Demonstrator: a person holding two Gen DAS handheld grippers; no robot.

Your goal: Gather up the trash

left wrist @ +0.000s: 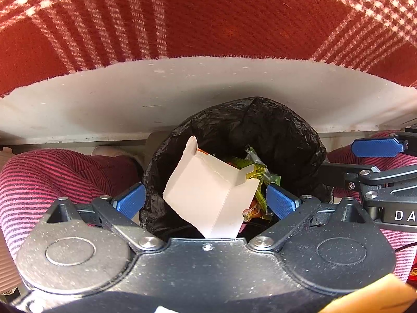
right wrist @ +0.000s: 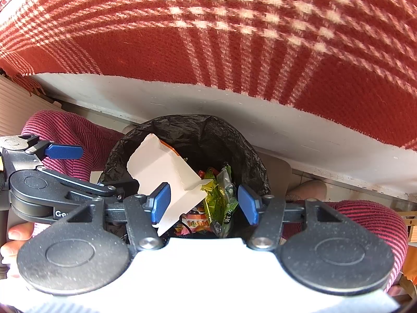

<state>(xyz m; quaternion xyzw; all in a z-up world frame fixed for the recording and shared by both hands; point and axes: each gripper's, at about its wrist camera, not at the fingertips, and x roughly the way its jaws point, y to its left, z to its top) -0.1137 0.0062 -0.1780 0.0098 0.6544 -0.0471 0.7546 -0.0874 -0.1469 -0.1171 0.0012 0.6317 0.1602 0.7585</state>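
Both grippers hang over a bin lined with a black bag [left wrist: 260, 130]. The left gripper [left wrist: 206, 203] and the right gripper [right wrist: 206, 203] stand released, fingers spread and gripping nothing. Below and between the fingers a white carton [left wrist: 208, 195] leans on green wrappers [right wrist: 221, 195], apparently already dropped in.

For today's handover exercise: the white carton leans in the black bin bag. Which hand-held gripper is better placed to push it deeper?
Probably the left hand-held gripper: it hangs open straddling the carton, while the right sits over the wrappers.
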